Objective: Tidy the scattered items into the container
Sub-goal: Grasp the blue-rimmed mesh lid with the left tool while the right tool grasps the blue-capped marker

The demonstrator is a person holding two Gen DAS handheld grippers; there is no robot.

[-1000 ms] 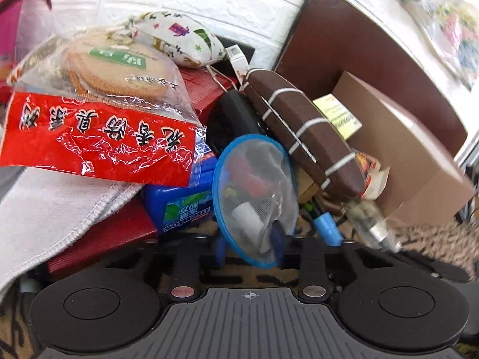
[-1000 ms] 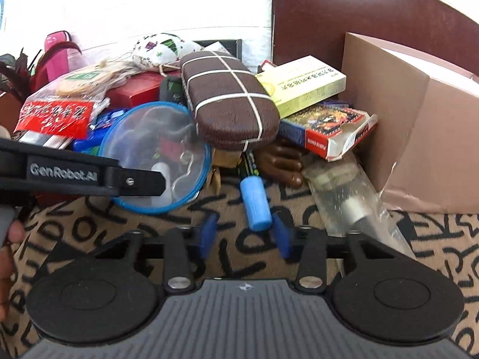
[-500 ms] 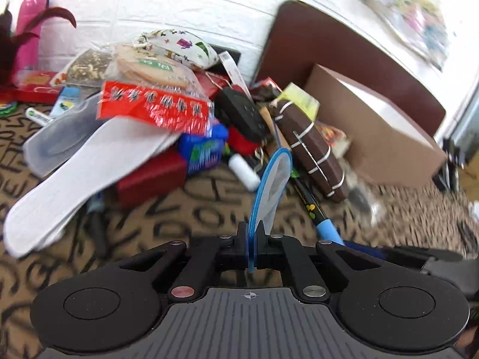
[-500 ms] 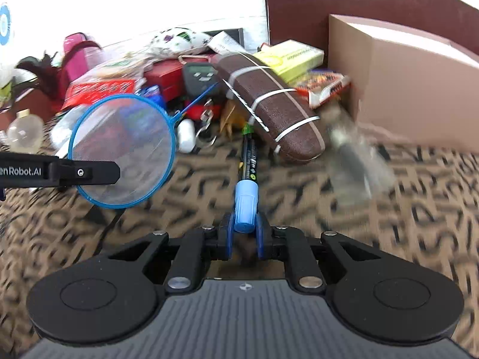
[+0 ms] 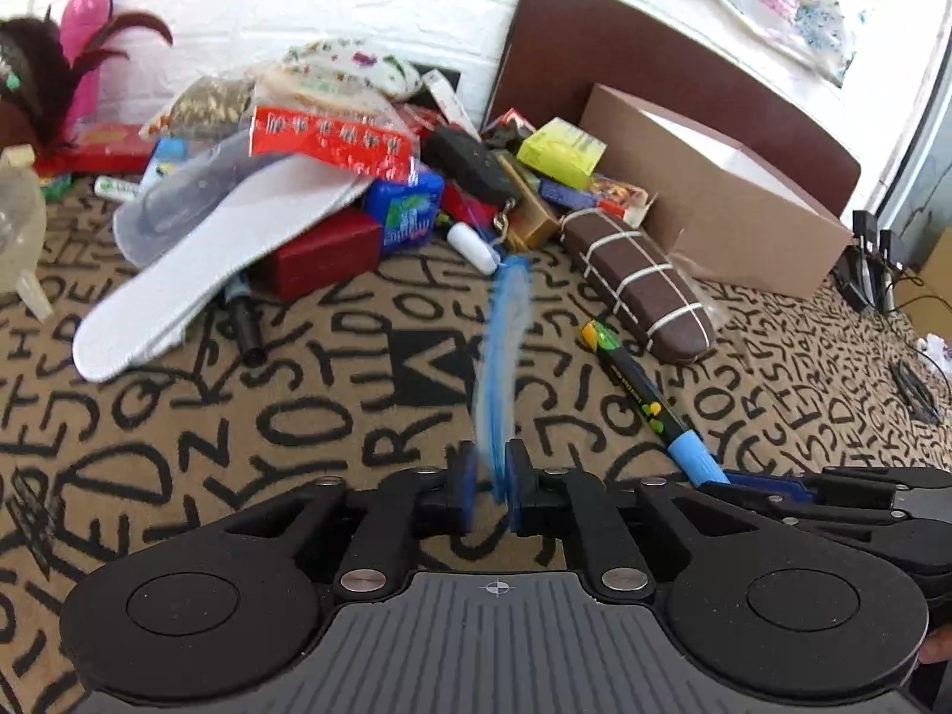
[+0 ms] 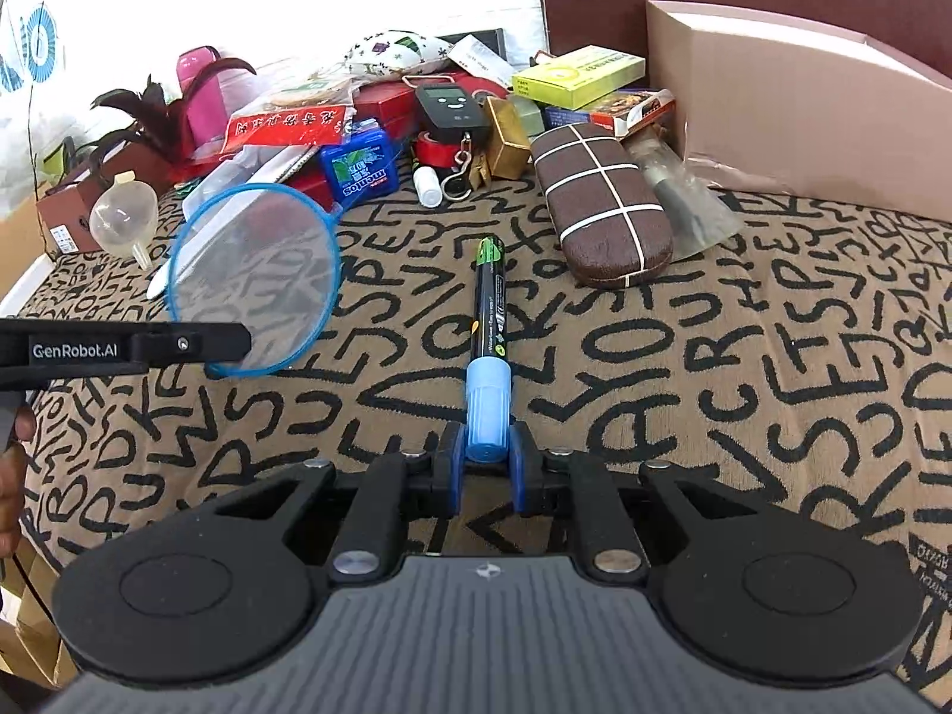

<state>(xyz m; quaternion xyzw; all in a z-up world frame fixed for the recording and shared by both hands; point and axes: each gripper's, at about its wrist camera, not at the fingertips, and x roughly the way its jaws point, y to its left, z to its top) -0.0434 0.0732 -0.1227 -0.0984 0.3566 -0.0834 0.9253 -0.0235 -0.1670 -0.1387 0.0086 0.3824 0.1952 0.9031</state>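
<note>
My left gripper (image 5: pixel 491 476) is shut on the rim of a small blue mesh net (image 5: pixel 501 351), seen edge-on; in the right wrist view the net (image 6: pixel 256 273) shows as a round hoop held above the cloth by the left gripper (image 6: pixel 238 345). My right gripper (image 6: pixel 485 464) is shut on the blue cap of a black marker (image 6: pixel 489 303), which points away from me; it also shows in the left wrist view (image 5: pixel 636 381). The open cardboard box (image 6: pixel 791 101) stands at the far right, also in the left wrist view (image 5: pixel 714 196).
A pile lies at the back: brown glasses case (image 6: pixel 601 202), white insole (image 5: pixel 202 262), red snack bag (image 5: pixel 330 140), blue Mentos box (image 6: pixel 360 169), black scale (image 6: pixel 452 107), yellow box (image 6: pixel 580 74), funnel (image 6: pixel 122 217). Lettered cloth (image 6: pixel 773 357) covers the table.
Both grippers have pulled back from the pile. The left took hold of the net and lifted it away; the right closed on the marker's cap and drew it out toward me.
</note>
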